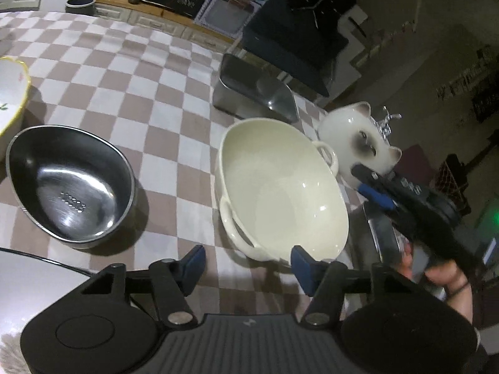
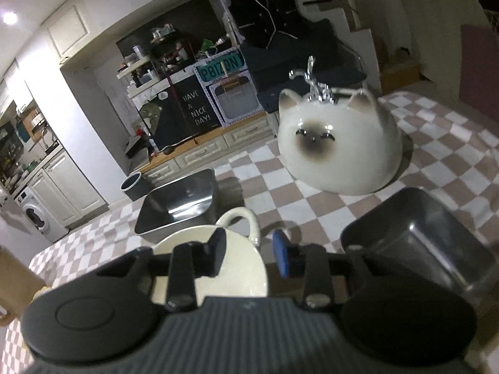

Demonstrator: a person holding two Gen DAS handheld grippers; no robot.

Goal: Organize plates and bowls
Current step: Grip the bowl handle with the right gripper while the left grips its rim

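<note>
A cream bowl (image 1: pixel 280 187) with two loop handles stands on the checked tablecloth (image 1: pixel 124 78). My left gripper (image 1: pixel 248 265) is open at its near side, and the bowl's near rim lies between the blue pads without touching either. My right gripper (image 1: pixel 368 184), held by a hand (image 1: pixel 443 274), comes in at the bowl's right side by the far handle (image 1: pixel 327 155). In the right wrist view the right gripper (image 2: pixel 249 252) is open around the cream bowl's (image 2: pixel 212 277) rim below its handle (image 2: pixel 243 221), one finger over the inside and the blue pad (image 2: pixel 280 255) outside.
A round steel bowl (image 1: pixel 71 187) and a yellow-rimmed flowered bowl (image 1: pixel 9 99) sit to the left. A steel rectangular tray (image 1: pixel 255 93) lies behind the cream bowl. An upturned cat-faced bowl (image 2: pixel 336 146) and a second steel tray (image 2: pixel 421 240) are to its right, near the table edge.
</note>
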